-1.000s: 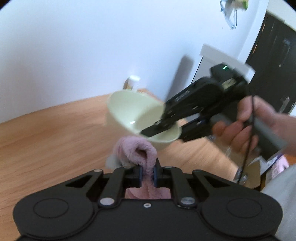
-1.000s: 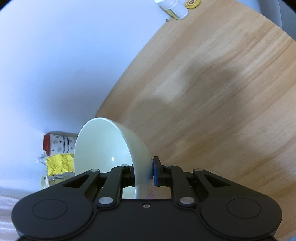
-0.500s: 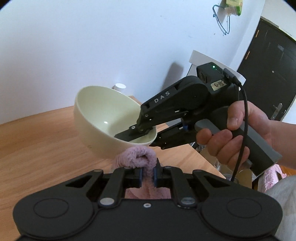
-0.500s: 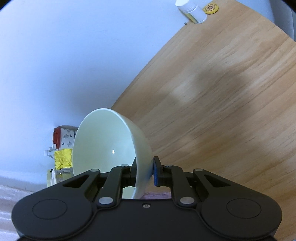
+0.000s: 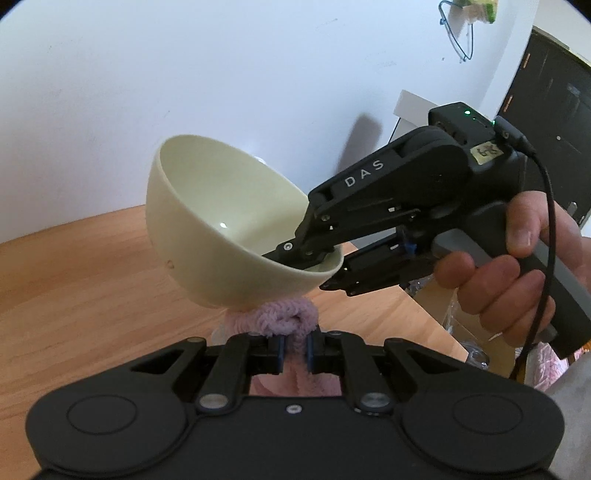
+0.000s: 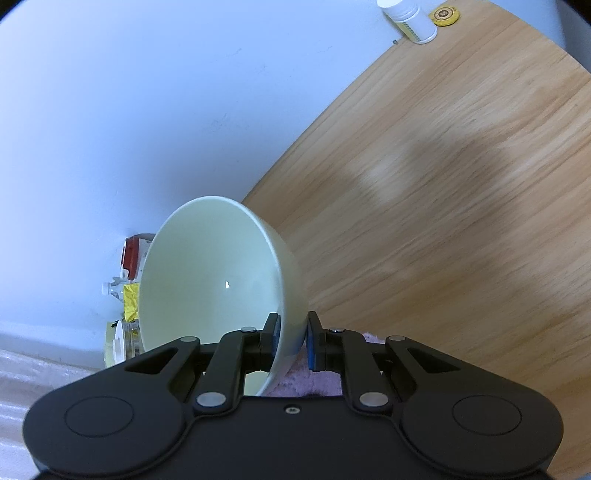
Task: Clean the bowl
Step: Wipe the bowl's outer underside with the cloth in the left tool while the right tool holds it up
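- Here, left gripper (image 5: 294, 349): closed on a pink fluffy cloth (image 5: 280, 319), which is pinched between the blue pads and bunches into a roll just ahead of the fingertips.
- Cloth, position: the roll touches the underside of the bowl (image 5: 207, 236) near its lower rim; a purple-pink patch of it also shows under the right gripper in the right wrist view.
- Right gripper (image 6: 291, 341): clamped on the bowl's rim, one finger inside the wall and the other outside, as both views show.
- Right hand (image 5: 517, 266): wrapped around the grey handle of that gripper, thumb on top, a black cable running down across the fingers.
- Bowl: pale cream, glossy, held in the air above the bench and tilted, its opening facing up and toward the left gripper's camera; a small light glint sits inside.
- Bench (image 6: 461, 184): light wood grain, with a soft shadow across it.
- White bottle (image 6: 410, 18): at the far bench edge by the wall, a round yellow disc (image 6: 447, 14) just beside it.
- Background: white wall; a dark door (image 5: 554, 96) at the right; red and yellow packages (image 6: 131, 273) behind the bowl, blurred.
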Tool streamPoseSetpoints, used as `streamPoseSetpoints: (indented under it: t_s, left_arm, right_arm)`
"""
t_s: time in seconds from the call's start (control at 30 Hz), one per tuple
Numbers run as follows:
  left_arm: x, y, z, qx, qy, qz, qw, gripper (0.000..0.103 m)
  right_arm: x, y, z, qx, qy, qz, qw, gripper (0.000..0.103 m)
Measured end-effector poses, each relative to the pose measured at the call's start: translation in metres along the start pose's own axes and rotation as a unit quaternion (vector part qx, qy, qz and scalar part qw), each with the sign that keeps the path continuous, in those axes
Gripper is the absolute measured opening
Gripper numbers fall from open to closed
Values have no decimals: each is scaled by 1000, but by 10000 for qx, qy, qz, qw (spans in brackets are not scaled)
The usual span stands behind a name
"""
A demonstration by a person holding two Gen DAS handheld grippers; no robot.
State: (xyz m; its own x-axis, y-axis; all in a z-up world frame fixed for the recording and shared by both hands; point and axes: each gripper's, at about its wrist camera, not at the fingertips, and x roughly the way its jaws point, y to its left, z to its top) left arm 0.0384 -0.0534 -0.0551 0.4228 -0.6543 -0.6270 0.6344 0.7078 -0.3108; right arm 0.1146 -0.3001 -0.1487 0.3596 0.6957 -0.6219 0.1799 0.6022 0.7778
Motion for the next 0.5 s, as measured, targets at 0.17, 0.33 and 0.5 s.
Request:
streamPoseSetpoints:
  t_s: [0.17, 0.33, 0.5]
  left_arm:
    - [-5, 2, -4, -7, -22, 58, 10000, 10]
    - [-22, 14, -5, -183, -75, 163, 9997, 10]
    - [-38, 15, -3, -188, -141, 146, 9996, 10]
  right_arm:
    - [0, -2, 3, 13, 23, 8, 10000, 16]
    - [-4, 2, 3, -114, 31, 49, 9999, 16]
    - [-8, 0, 6, -189, 56, 32, 9998, 16]
